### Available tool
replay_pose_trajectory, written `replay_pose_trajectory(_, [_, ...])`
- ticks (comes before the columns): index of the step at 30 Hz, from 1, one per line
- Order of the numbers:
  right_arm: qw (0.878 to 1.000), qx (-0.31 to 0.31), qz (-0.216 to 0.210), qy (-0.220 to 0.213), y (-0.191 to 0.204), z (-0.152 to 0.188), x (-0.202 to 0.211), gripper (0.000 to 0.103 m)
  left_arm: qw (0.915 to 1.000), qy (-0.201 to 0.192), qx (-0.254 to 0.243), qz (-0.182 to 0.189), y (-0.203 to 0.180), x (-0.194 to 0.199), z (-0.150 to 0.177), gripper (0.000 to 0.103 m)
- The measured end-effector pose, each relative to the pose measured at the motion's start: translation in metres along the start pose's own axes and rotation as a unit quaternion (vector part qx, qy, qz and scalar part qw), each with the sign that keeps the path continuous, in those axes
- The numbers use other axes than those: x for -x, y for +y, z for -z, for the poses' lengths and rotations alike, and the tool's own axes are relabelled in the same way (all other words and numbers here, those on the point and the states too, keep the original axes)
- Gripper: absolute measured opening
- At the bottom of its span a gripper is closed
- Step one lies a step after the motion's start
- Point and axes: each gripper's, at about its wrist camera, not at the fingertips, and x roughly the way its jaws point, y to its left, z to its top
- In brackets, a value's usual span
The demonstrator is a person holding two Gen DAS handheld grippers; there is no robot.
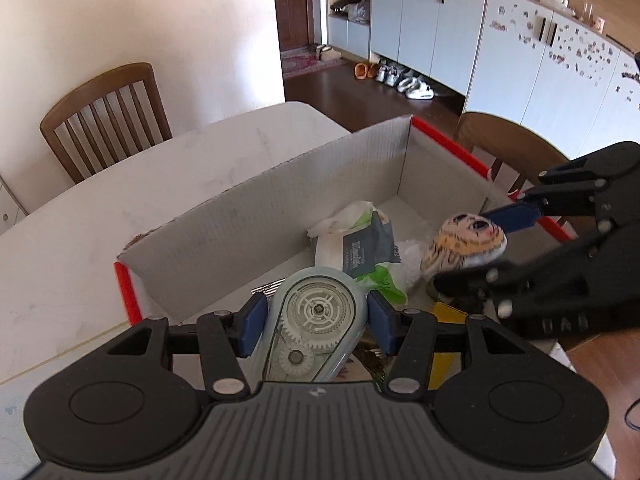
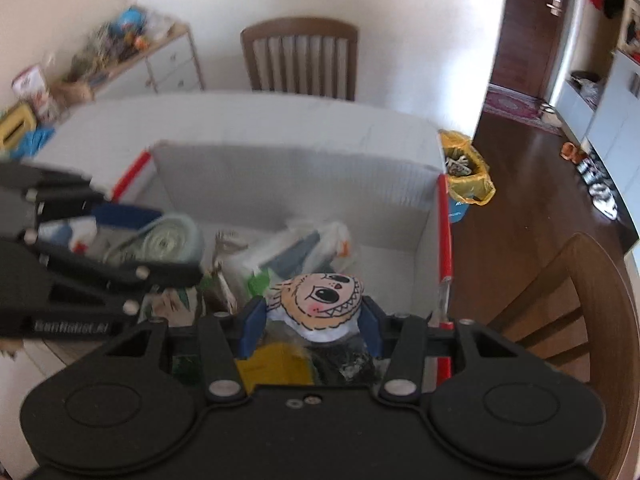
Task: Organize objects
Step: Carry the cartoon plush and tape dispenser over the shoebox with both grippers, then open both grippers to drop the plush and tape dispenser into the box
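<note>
White tabletop (image 1: 80, 216) carries a cardboard box (image 1: 256, 216). Above it, the left gripper (image 1: 316, 320) clamps a correction-tape dispenser (image 1: 316, 320), long axis along its fingers; the right gripper (image 2: 312, 312) pinches a cartoon-face toy (image 2: 320, 296).

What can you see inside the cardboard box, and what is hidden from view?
Inside the cardboard box lies a crumpled white-and-green packet and something yellow. The grippers and their held items cover the near floor of the box.
</note>
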Motion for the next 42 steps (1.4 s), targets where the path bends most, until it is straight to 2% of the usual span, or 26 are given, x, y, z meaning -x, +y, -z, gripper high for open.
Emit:
replay_pose_trajectory(3, [1.0,0.023,-0.002,0.013,0.006,0.001,-0.008,0.049,0.9999,0.011,0.001,-0.003,-0.001,-0.012,-0.003,0.053])
replay_pose_trajectory(12, [0.999,0.038,-0.013,0.037,0.002,0.006,-0.029,0.049,0.9992,0.039,0.005,0.004,-0.003,-0.03,0.001,0.053])
replay_pose_trajectory(18, [0.999,0.031,-0.014,0.036,0.002,0.003,-0.032,0.05,0.9991,0.043,0.005,0.004,-0.004,-0.031,0.001,0.053])
replay_pose_trajectory(25, [0.999,0.024,-0.013,0.03,0.005,0.006,-0.025,0.058,0.9992,0.04,0.004,0.003,-0.004,-0.028,0.002,0.054])
replay_pose_trajectory(27, [0.999,0.024,-0.013,0.026,0.007,0.007,-0.021,0.063,0.9993,0.036,0.003,-0.001,-0.004,-0.026,0.002,0.058])
replay_pose_trajectory(29, [0.999,0.026,-0.011,0.018,0.01,0.009,-0.016,0.065,0.9995,0.03,0.002,-0.002,-0.005,-0.021,0.004,0.066])
replay_pose_trajectory(35, [1.0,0.009,-0.01,0.002,0.011,0.014,0.001,0.068,0.9999,0.008,0.008,-0.009,-0.007,0.0,0.01,0.073])
replay_pose_trajectory(42, [0.999,-0.01,-0.013,-0.037,0.014,0.016,0.036,0.071,0.9996,-0.025,0.009,-0.01,-0.006,0.034,0.012,0.075])
